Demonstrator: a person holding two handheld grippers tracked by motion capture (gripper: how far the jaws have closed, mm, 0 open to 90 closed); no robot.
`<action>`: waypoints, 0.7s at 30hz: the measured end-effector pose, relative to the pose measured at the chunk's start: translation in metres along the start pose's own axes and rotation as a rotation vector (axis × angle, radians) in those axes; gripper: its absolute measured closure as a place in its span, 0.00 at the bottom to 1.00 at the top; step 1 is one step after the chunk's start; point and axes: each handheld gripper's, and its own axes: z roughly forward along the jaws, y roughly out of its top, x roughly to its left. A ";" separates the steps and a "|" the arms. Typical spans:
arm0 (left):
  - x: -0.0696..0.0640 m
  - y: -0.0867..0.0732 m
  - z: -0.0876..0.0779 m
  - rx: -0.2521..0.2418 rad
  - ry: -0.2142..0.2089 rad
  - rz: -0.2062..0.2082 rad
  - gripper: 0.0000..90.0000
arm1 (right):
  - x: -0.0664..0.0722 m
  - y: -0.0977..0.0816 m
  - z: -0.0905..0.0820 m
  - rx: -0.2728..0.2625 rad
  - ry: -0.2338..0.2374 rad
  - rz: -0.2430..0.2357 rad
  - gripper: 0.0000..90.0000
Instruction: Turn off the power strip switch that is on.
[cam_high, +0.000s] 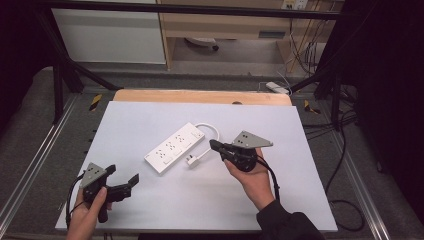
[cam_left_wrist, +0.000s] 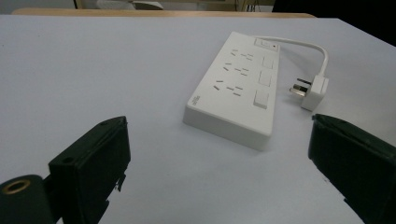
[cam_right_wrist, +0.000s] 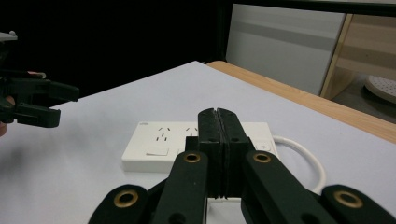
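A white power strip (cam_high: 175, 146) lies aslant in the middle of the white table (cam_high: 150, 120), and its short white cable (cam_high: 212, 131) loops round to the plug (cam_high: 192, 160) lying beside it. My right gripper (cam_high: 215, 146) hovers just right of the plug, jaws pressed together with nothing between them. In the right gripper view the shut gripper (cam_right_wrist: 218, 114) points over the power strip (cam_right_wrist: 159, 140). My left gripper (cam_high: 123, 174) sits near the front left of the table, open and empty. Its view looks between the wide-apart jaws of the gripper (cam_left_wrist: 218, 123) toward the power strip (cam_left_wrist: 233, 84) and plug (cam_left_wrist: 313, 91).
A wooden strip (cam_high: 200, 96) borders the table's far edge. Beyond it stand a white cabinet (cam_high: 110, 35) and a wooden shelf unit (cam_high: 225, 25). Loose cables (cam_high: 345, 200) trail over the floor at the right. Metal frame rails (cam_high: 30, 165) run along both sides.
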 end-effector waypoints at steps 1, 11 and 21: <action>0.000 0.000 0.000 0.000 0.000 0.000 0.06 | 0.000 0.000 0.001 -0.002 0.002 0.000 1.00; 0.000 0.000 0.000 0.002 -0.003 0.004 0.06 | 0.005 0.002 0.013 -0.001 0.020 0.012 1.00; 0.000 0.000 0.001 0.002 -0.004 0.006 0.06 | 0.010 0.007 0.023 0.010 0.036 -0.005 1.00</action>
